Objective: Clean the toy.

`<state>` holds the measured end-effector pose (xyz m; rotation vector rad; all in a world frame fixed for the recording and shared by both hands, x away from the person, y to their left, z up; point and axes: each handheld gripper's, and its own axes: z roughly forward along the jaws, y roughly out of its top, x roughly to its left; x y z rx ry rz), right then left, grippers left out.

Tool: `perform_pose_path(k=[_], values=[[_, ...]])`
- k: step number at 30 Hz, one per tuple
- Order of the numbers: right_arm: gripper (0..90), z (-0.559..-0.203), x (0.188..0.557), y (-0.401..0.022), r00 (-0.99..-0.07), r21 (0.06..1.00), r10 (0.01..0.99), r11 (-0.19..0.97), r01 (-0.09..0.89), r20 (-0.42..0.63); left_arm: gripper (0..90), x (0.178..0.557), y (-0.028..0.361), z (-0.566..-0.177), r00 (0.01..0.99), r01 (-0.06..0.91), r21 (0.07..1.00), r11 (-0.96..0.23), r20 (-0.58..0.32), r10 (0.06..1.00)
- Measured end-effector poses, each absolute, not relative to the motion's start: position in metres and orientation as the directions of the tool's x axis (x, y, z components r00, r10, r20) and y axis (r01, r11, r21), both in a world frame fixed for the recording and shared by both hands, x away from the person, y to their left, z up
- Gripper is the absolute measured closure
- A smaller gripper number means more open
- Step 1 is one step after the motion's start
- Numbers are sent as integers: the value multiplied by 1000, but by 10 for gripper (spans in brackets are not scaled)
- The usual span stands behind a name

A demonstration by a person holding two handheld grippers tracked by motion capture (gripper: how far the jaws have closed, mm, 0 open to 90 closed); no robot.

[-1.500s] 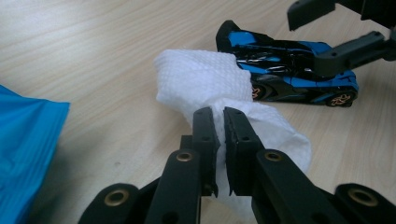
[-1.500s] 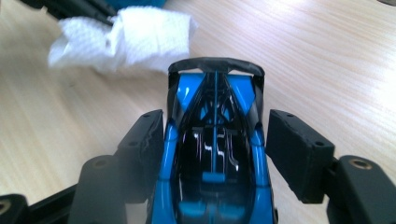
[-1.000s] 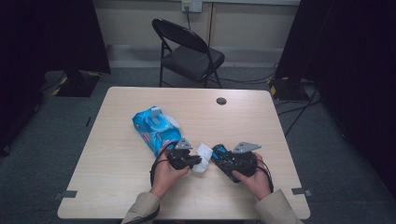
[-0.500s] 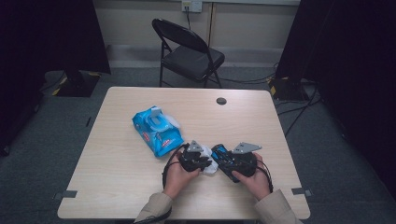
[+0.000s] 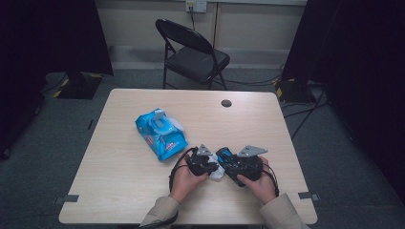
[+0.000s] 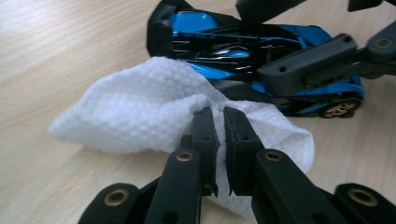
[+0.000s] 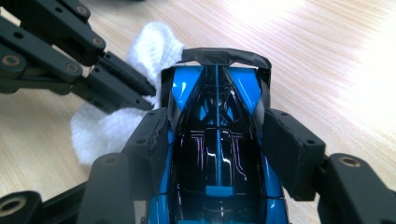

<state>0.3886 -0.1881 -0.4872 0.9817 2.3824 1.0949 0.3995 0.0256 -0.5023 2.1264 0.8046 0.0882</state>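
Glossy blue-and-black toy car gripped by right fingers, left fingers pinching white dimpled wipe

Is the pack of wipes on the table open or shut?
Open. In the high view the pack lies flat on the table with its lid flap lifted and a white wipe sticking out of the top.

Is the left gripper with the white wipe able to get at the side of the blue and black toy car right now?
Probably yes: the left gripper pinches the white textured wipe beside the blue and black toy car, nothing lies between, and the right gripper steadies it.
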Motion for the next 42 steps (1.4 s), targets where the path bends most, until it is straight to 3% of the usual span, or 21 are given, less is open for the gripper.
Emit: perform_pose_path(k=[31, 37, 42], values=[[424, -487, 389, -189, -697, 767, 717, 448, 460, -1, 842, 362, -14, -505, 858, 466, 746, -476, -250, 448], [425, -487, 389, -189, -695, 766, 719, 447, 461, 0, 842, 356, -19, -507, 865, 468, 748, -471, -279, 416], [425, -488, 389, -189, -693, 769, 721, 443, 462, 2, 841, 350, -10, -497, 877, 446, 744, -497, -252, 410]])
